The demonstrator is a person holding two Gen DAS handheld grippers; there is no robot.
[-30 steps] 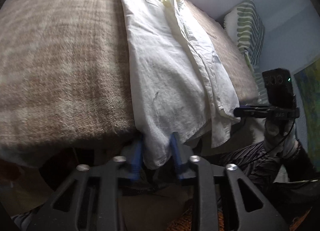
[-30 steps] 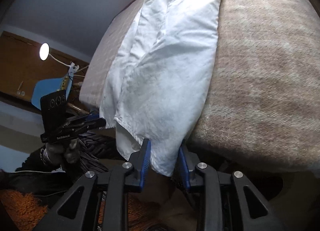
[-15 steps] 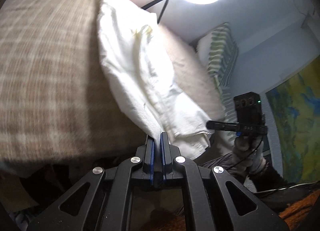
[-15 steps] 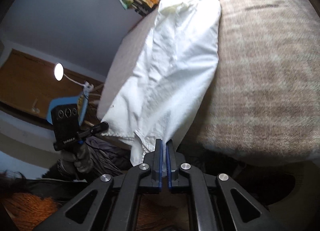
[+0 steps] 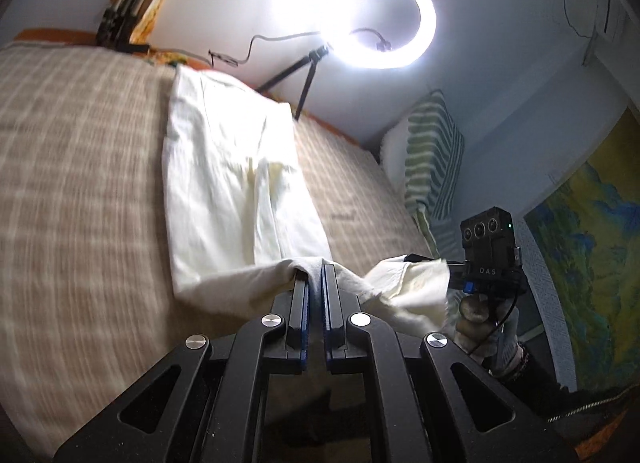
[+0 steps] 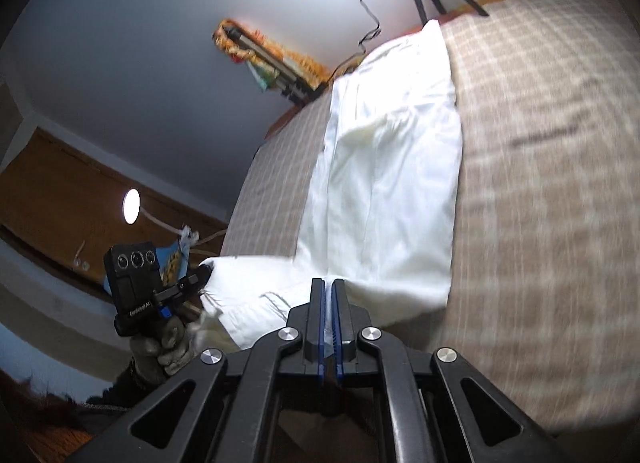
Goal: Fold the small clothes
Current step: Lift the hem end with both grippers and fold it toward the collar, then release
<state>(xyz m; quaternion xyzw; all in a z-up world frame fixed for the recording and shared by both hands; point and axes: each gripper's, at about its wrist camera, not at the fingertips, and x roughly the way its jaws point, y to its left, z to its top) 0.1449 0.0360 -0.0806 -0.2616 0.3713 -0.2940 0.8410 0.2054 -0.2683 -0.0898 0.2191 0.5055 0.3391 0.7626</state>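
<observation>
A long white garment (image 5: 224, 183) lies lengthwise on a bed with a brown checked blanket (image 5: 80, 183). My left gripper (image 5: 315, 273) is shut on the garment's near hem, and the cloth drapes over its fingertips. To its right, my right gripper (image 5: 412, 257) holds the other near corner, lifted off the bed. In the right wrist view the right gripper (image 6: 329, 283) is shut on the white garment (image 6: 384, 191), with my left gripper (image 6: 206, 273) at the left, gripping the same hem. The near end hangs slack between both grippers.
A lit ring light (image 5: 380, 19) on a tripod stands beyond the far edge of the bed. A green striped pillow (image 5: 434, 155) leans at the right end, near a painted wall hanging (image 5: 588, 263). Checked blanket (image 6: 540, 143) spreads on both sides of the garment.
Both grippers closed on the hem that hung over the bed's near edge. They have since risen, lifting the garment's near end up above the blanket.
</observation>
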